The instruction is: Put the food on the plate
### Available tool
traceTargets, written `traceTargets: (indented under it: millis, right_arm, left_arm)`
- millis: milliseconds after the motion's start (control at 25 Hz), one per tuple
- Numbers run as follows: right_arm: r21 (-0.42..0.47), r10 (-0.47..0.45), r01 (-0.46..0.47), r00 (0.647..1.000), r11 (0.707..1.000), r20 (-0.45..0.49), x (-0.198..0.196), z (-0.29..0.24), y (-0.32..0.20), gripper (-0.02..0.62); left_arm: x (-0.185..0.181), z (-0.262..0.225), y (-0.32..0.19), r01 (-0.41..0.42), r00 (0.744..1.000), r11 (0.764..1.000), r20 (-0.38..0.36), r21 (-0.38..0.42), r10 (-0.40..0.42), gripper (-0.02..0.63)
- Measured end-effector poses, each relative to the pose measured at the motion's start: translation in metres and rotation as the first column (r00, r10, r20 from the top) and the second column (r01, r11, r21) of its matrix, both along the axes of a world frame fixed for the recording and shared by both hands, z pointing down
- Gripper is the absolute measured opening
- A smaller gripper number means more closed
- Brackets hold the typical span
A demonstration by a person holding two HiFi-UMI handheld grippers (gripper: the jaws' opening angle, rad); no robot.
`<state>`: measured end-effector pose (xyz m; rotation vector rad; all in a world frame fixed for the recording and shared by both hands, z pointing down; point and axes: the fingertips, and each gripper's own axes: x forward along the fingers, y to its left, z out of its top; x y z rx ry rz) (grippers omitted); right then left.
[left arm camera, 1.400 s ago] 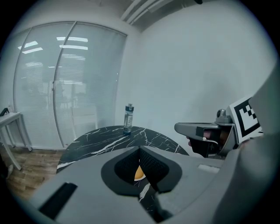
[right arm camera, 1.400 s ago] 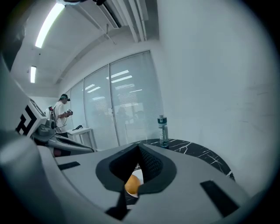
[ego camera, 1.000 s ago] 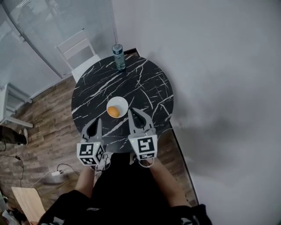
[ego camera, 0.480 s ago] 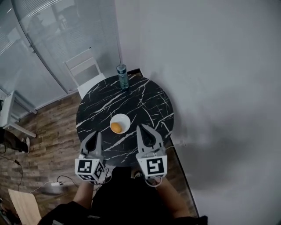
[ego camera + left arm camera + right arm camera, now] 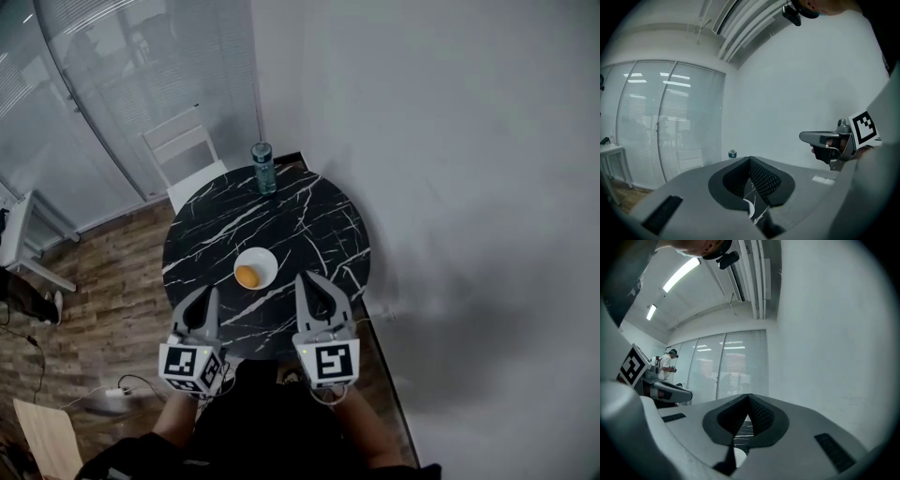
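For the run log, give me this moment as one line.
state: orange food on white plate | left gripper: shut, empty | right gripper: shut, empty | both: at near edge of table

Round orange food (image 5: 247, 276) sits on the white plate (image 5: 268, 259) — off-centre (left side).

Food (image 5: 247, 277) lies on plate (image 5: 267, 262), bottle (image 5: 263, 169) well behind.

I held the left gripper (image 5: 206, 302) and the right gripper (image 5: 314, 289) side by side before me, both pointing roughly level, jaws closed tip to tip and empty.
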<state>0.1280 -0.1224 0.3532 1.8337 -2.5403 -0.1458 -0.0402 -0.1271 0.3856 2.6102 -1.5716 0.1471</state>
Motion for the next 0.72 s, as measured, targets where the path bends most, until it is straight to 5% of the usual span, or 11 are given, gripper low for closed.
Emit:
traceTargets:
  millis: [720]
  right_arm:
    - [-0.002,0.005,-0.005,1.0,1.0,-0.004,0.009,0.001,-0.01,-0.005]
  left_arm:
    - [-0.011,0.003,-0.013,0.035,0.999,0.999,0.005,-0.007,-0.035,-0.001]
